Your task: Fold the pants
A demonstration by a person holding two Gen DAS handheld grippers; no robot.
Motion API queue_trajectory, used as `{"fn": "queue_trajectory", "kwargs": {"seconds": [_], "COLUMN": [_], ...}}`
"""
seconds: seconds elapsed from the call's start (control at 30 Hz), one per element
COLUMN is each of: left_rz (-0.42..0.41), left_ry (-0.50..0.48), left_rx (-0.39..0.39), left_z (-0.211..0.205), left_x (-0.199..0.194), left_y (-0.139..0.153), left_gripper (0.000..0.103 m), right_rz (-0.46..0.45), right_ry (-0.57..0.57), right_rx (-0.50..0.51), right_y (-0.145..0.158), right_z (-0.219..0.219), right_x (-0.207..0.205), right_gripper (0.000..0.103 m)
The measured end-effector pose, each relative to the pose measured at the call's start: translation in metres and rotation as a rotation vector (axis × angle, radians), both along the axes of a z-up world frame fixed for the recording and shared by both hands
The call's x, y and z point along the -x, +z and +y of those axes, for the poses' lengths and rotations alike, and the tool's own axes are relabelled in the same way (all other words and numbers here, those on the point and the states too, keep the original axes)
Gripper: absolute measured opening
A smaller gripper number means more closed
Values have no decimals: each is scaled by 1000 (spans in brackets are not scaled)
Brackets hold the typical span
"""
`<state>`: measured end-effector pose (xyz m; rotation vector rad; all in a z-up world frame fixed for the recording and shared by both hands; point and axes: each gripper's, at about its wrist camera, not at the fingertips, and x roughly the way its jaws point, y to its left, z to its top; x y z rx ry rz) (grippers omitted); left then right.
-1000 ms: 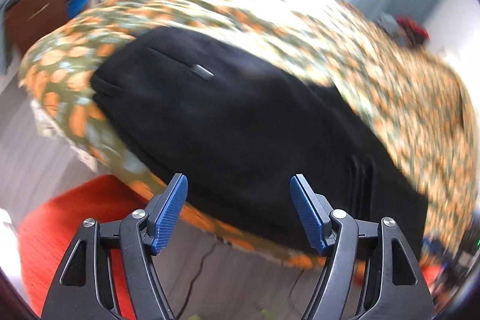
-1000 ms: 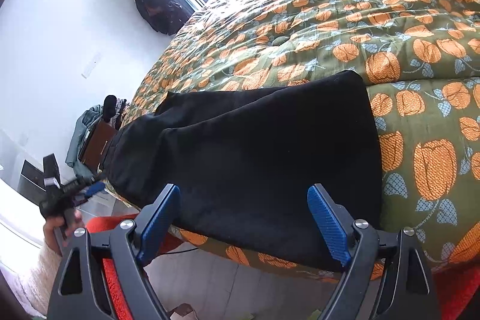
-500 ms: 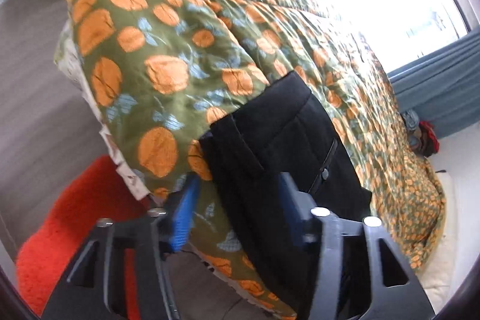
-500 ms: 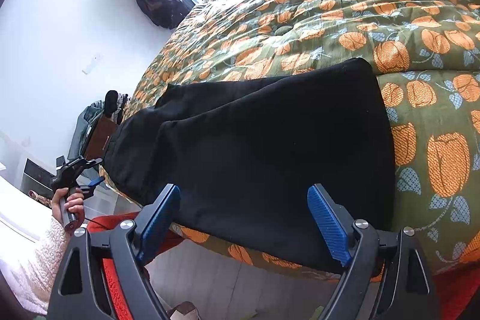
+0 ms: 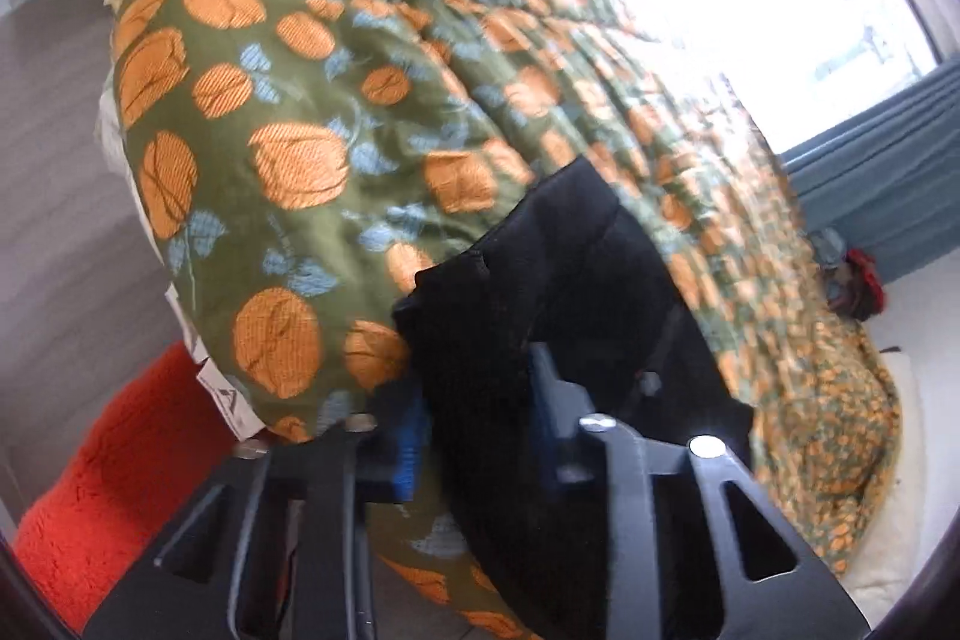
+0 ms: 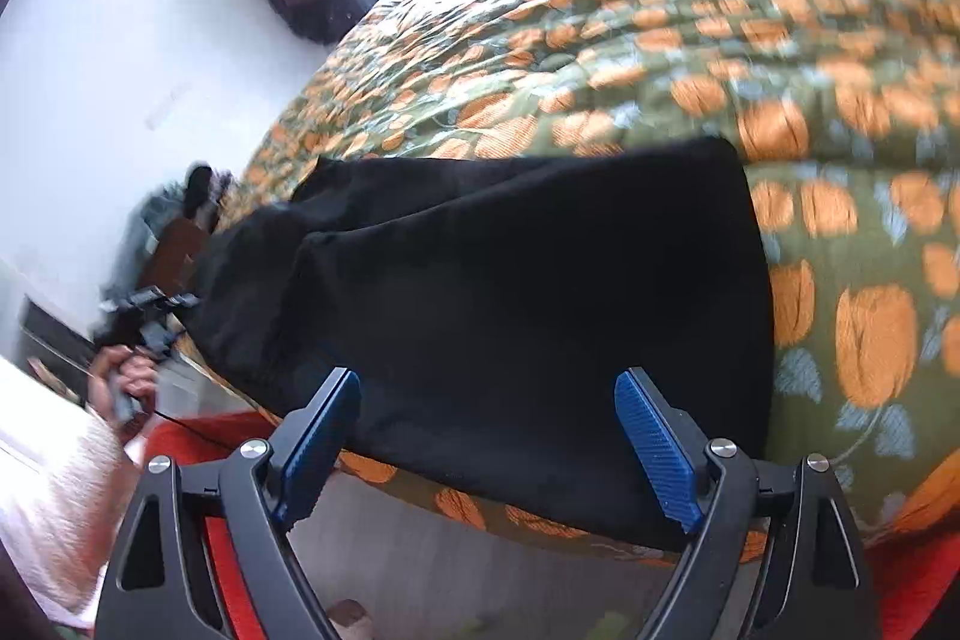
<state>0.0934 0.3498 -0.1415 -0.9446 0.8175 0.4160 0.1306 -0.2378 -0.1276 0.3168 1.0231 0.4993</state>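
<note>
Pants [image 6: 510, 292] lying on quilt [image 5: 312, 148], rug [image 5: 120, 472] below.
Left gripper [image 5: 474, 436] is clamping pants' edge; right gripper [image 6: 486, 436] is hovering, 2 fingers apart.

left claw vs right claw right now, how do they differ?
The left claw has its fingers closing around a bunched end of the black pants, with fabric between them; the right claw is wide open with nothing between its fingers. The left is at the pants' edge; the right hangs short of the edge that overhangs the bedspread, not touching. Both have black frames and blue pads.
</note>
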Motion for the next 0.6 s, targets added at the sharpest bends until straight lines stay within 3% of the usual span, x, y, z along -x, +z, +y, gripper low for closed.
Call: {"fn": "queue_trajectory", "kwargs": {"seconds": [0.07, 0.13, 0.2, 0.27, 0.33, 0.4, 0.47, 0.6], "left_rz": [-34, -43, -57, -72, -92, -109, -128, -170], "left_ry": [-13, -25, -32, -38, -50, -72, -102, -231], "left_rx": [9, -6, -22, -35, -57, -89, -124, -259], "left_z": [0, -2, -6, -11, -18, -27, -38, -84], "left_x": [4, 5, 5, 6, 7, 9, 10, 9], "left_y": [8, 16, 26, 36, 47, 60, 76, 120], "left_gripper": [21, 20, 20, 19, 19, 19, 19, 19], "right_rz": [5, 56, 151, 221, 276, 328, 339, 248], "right_ry": [73, 160, 247, 280, 285, 253, 231, 221], "right_rx": [-56, -220, -391, -460, -454, -346, -315, -430], "right_y": [13, 24, 26, 18, -2, -33, -49, -8], "right_z": [22, 50, 88, 120, 153, 175, 179, 143], "right_x": [-6, -18, -36, -51, -67, -75, -76, -59], "right_gripper": [87, 87, 87, 87, 87, 86, 85, 85]}}
